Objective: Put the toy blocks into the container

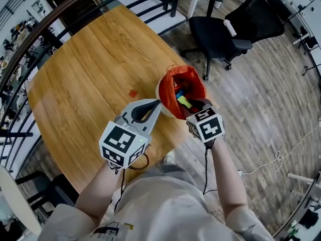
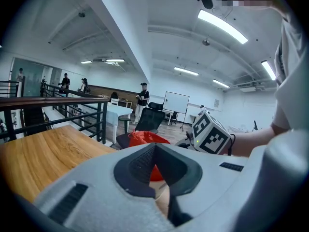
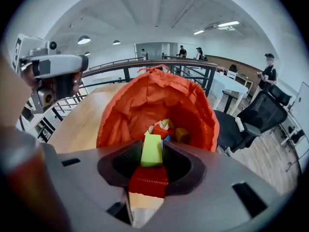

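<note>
An orange fabric bag [image 1: 181, 82] stands open at the right edge of the round wooden table [image 1: 85, 74]. Several coloured blocks [image 3: 169, 129] lie inside the orange bag [image 3: 145, 105]. My right gripper [image 1: 194, 107] points down into the bag's mouth. In the right gripper view this gripper [image 3: 152, 153] is shut on a row of blocks: a lime one [image 3: 152, 150] in front, a red one [image 3: 148, 181] behind it, then a tan one [image 3: 144, 202]. My left gripper [image 1: 157, 104] is at the bag's near-left rim. Its jaws [image 2: 155, 146] meet at the tips with the orange bag [image 2: 147, 139] between them.
A small red piece [image 1: 133, 93] lies on the table left of the bag. A black office chair [image 1: 215, 34] stands on the wood floor beyond the table's right edge. A dark railing [image 1: 30, 39] curves round the far side. People stand far off in the room.
</note>
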